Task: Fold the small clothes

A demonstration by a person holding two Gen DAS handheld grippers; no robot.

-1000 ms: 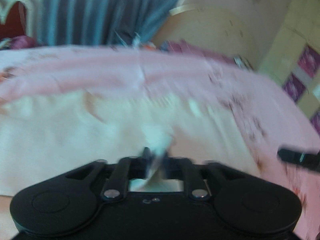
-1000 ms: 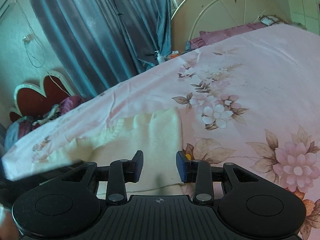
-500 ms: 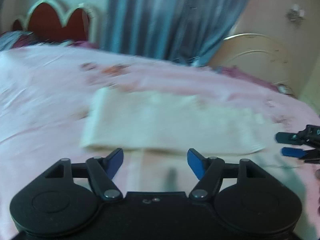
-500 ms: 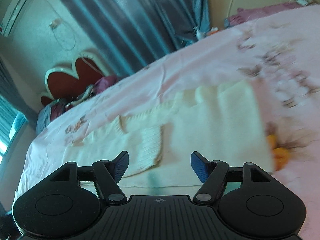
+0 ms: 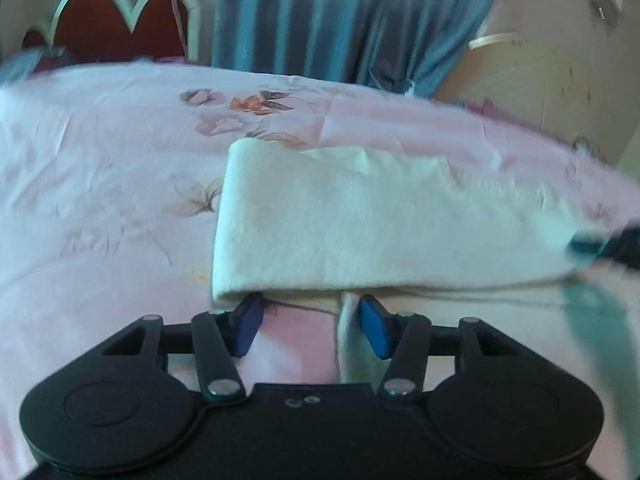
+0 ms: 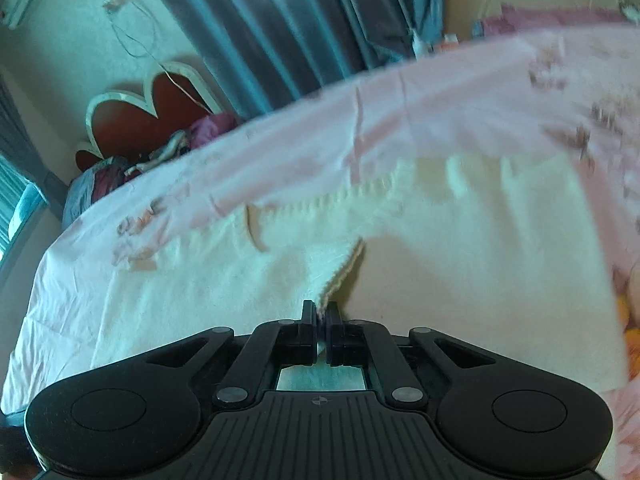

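Observation:
A cream knitted garment (image 5: 360, 224) lies folded in a long band on the pink floral bedsheet (image 5: 100, 200). My left gripper (image 5: 310, 330) is open at the band's near edge, with a strip of cream cloth beside its right finger. The right gripper shows blurred at the right edge of the left wrist view (image 5: 596, 246), at the garment's end. In the right wrist view the same garment (image 6: 480, 260) spreads across the sheet, and my right gripper (image 6: 320, 332) is shut on its ribbed edge (image 6: 340, 276), which rises to the fingertips.
A red heart-shaped headboard (image 6: 140, 116) and a heap of clothes (image 6: 168, 152) stand at the far end of the bed. Blue curtains (image 5: 340, 16) hang behind. A round cream board (image 5: 540, 80) leans at the back right.
My right gripper has gone from open to shut on the garment's ribbed edge. My left gripper let go of the cloth a second ago, opened, and has moved in to the band's near edge.

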